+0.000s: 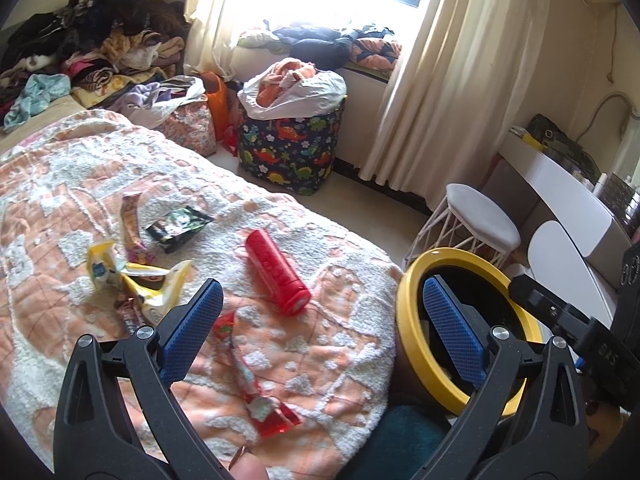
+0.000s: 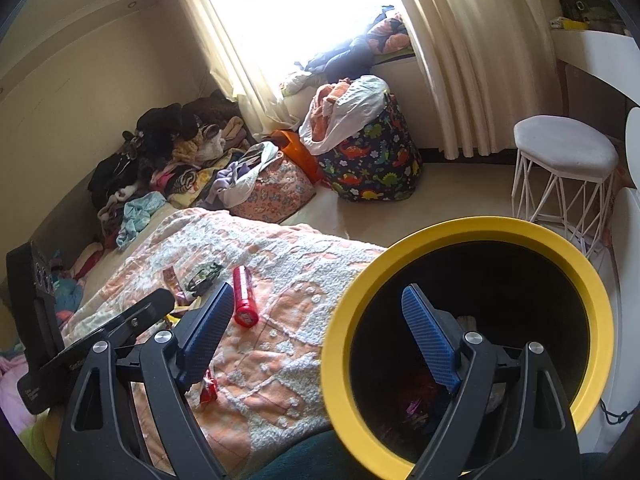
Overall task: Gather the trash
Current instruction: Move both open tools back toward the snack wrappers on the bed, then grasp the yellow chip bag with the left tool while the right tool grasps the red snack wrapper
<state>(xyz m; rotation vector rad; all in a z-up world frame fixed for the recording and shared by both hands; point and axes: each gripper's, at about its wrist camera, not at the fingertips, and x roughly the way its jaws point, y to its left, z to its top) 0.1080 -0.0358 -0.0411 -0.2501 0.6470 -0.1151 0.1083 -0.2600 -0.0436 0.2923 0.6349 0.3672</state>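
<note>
Both grippers, left (image 1: 320, 320) and right (image 2: 320, 320), gaped wide and empty; we judged the red wrapper (image 1: 256, 384) next for the bin (image 2: 592, 280).

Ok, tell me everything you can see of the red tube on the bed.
The red tube is a glossy, plastic-looking cylinder with faint pale print along its side and a flat round end facing the camera. It lies on its side on the peach-and-white blanket, slanted, closed as far as shows, touching no wrapper, ahead of the left tool.
</note>
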